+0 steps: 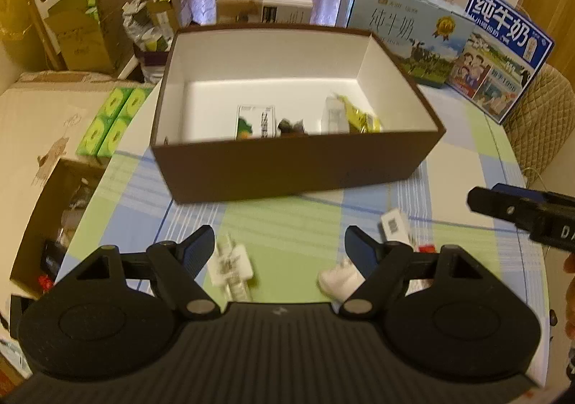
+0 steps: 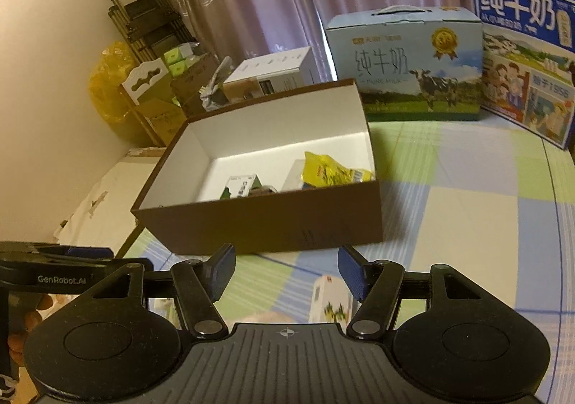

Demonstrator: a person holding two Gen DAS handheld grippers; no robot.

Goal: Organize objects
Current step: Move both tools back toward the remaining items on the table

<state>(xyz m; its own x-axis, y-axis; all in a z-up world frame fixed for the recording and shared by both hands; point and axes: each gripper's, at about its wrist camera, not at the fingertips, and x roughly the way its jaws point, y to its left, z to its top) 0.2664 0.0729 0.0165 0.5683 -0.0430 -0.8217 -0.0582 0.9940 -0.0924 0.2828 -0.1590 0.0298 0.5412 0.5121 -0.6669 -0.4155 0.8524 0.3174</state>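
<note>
A brown box (image 1: 287,170) with a white inside stands open on the checked tablecloth, also seen in the right wrist view as the brown box (image 2: 273,224). Inside lie a small white carton (image 1: 255,122), a dark wrapped piece (image 1: 291,127) and a yellow packet (image 1: 359,114). My left gripper (image 1: 280,246) hovers open over the cloth in front of the box; a white packet (image 1: 231,269) and a white crumpled item (image 1: 339,281) lie below it. My right gripper (image 2: 285,271) is open above a small white carton (image 2: 330,301), holding nothing.
Two blue milk cartons (image 2: 406,62) (image 2: 528,55) stand behind the box. A white box (image 1: 264,5) sits at the back. Green tissue packs (image 1: 111,120) and cardboard boxes (image 1: 82,23) crowd the left beyond the table edge. A small labelled box (image 1: 393,226) lies right.
</note>
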